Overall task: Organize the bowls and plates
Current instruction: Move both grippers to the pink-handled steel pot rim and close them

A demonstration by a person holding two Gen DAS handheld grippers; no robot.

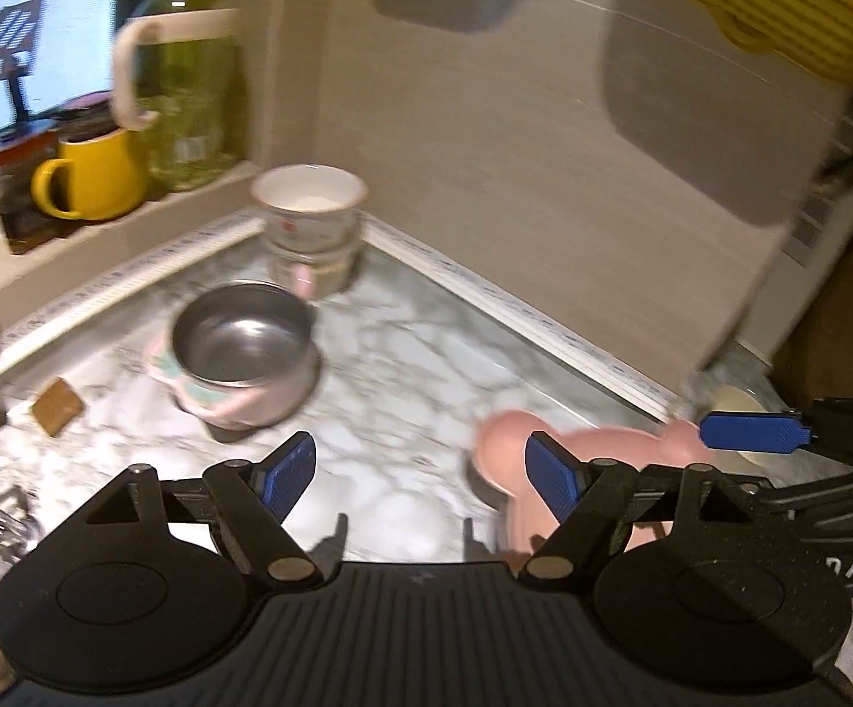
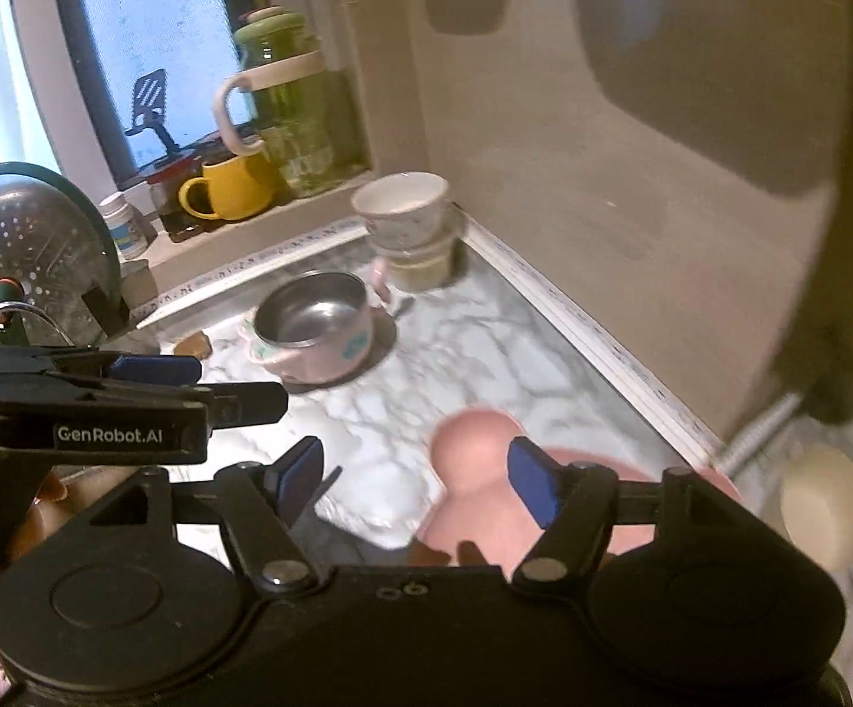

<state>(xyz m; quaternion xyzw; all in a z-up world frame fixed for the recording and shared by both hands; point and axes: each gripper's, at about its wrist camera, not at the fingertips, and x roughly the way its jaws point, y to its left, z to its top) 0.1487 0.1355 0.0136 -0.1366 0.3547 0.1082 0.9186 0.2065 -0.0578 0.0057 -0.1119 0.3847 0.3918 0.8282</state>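
Observation:
A pink bear-shaped plate (image 1: 503,448) (image 2: 473,448) lies on the marble counter (image 1: 402,353), low and right in both wrist views. Farther back stands a steel bowl in a pink shell (image 1: 243,347) (image 2: 314,318). A stack of white bowls (image 1: 308,224) (image 2: 408,224) sits in the corner. My left gripper (image 1: 420,471) hovers open over bare counter, left of the plate. My right gripper (image 2: 414,477) is open above the plate's ear, and its pads press on nothing. The other gripper's blue pad (image 1: 750,430) (image 2: 155,368) shows at each view's edge.
On the window ledge stand a yellow mug (image 1: 96,177) (image 2: 231,188) and a green jar (image 1: 190,88) (image 2: 290,106). A colander (image 2: 25,247) stands at the left, with a brown scrap (image 1: 58,406) nearby. A cream round object (image 2: 827,506) lies to the right. Walls close the back and right.

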